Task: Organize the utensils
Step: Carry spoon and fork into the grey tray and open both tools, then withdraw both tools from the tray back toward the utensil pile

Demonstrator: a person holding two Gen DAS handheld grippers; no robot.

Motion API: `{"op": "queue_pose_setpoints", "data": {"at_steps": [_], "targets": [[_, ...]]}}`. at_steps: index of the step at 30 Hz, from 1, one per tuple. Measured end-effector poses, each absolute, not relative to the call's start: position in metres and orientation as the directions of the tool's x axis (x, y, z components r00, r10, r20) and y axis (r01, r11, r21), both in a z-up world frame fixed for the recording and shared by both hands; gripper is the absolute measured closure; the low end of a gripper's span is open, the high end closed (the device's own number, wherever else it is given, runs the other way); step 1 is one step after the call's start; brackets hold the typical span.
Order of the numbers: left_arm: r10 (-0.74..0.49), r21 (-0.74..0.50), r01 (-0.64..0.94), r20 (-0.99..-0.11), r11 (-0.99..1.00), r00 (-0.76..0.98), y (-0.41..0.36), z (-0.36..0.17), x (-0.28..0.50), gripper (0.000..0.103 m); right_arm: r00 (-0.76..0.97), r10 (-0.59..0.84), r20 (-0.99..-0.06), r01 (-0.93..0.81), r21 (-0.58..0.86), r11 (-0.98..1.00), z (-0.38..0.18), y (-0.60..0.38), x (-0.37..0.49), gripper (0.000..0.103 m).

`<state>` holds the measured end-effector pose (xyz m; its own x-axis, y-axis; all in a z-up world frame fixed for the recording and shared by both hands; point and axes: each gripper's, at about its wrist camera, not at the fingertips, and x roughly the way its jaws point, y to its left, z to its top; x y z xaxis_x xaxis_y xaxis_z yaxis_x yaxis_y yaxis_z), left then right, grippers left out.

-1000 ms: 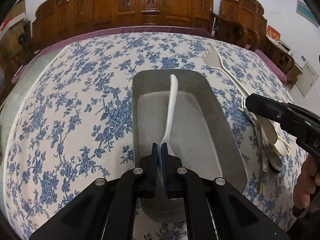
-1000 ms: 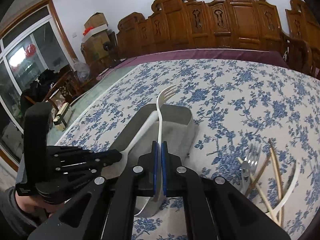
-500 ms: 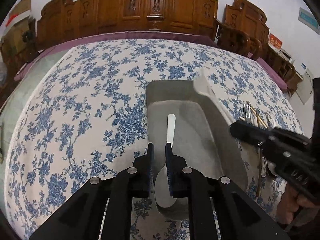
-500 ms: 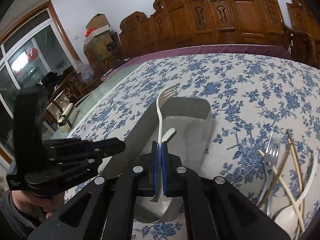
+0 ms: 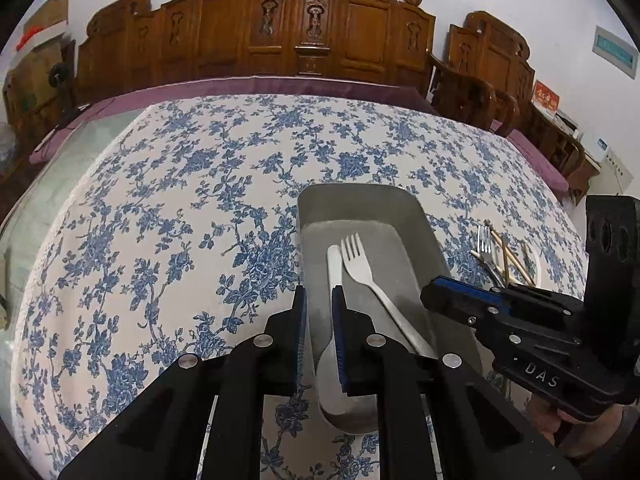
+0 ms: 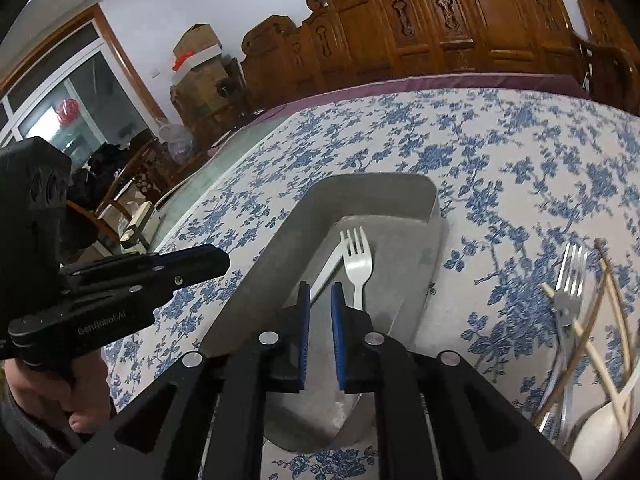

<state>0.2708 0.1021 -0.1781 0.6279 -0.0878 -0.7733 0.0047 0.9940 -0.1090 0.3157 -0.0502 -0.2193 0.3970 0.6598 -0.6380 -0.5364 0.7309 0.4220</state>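
Note:
A grey rectangular tray sits on the blue-flowered tablecloth. A white spoon and a white fork lie inside it, side by side. My left gripper is open and empty over the tray's near left edge, above the spoon. My right gripper is open and empty over the tray's near end, just left of the fork's handle; it shows from the side in the left wrist view. The left gripper shows at the left of the right wrist view.
A pile of loose utensils lies right of the tray: a metal fork, wooden chopsticks and a white spoon. Carved wooden chairs line the table's far edge.
My left gripper let go of the white spoon, which now lies in the tray. My right gripper carried the white fork over the tray, opened and left it beside the spoon.

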Motion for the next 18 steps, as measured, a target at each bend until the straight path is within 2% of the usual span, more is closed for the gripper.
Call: {"op": "queue_pose_setpoints", "data": {"at_steps": [5, 8, 10, 12, 16, 18], "targets": [[-0.101, -0.111, 0.025, -0.759, 0.993, 0.643, 0.094, -0.171, 0.267, 0.090, 0.450, 0.622, -0.641, -0.550, 0.349, 0.758, -0.193, -0.071, 0.309, 0.089], [-0.114, -0.111, 0.046, -0.742, 0.993, 0.660, 0.087, -0.164, 0.262, 0.074, 0.497, 0.580, -0.646, -0.547, 0.286, 0.787, -0.173, -0.090, 0.301, 0.089], [-0.123, -0.112, 0.061, -0.732, 0.992, 0.670, 0.081, -0.160, 0.259, 0.067, 0.522, 0.551, -0.651, -0.542, 0.246, 0.804, -0.164, -0.102, 0.296, 0.089], [-0.131, -0.111, 0.072, -0.726, 0.991, 0.675, 0.076, -0.159, 0.256, 0.053, 0.554, 0.511, -0.658, -0.522, 0.204, 0.828, -0.156, -0.118, 0.290, 0.089], [-0.157, -0.117, 0.105, -0.725, 0.988, 0.670, 0.062, -0.159, 0.252, 0.049, 0.594, 0.446, -0.670, -0.474, 0.156, 0.867, -0.152, -0.149, 0.282, 0.089], [-0.169, -0.114, 0.126, -0.724, 0.986, 0.669, 0.053, -0.159, 0.249, 0.046, 0.610, 0.409, -0.678, -0.448, 0.131, 0.885, -0.156, -0.164, 0.276, 0.081]]}}
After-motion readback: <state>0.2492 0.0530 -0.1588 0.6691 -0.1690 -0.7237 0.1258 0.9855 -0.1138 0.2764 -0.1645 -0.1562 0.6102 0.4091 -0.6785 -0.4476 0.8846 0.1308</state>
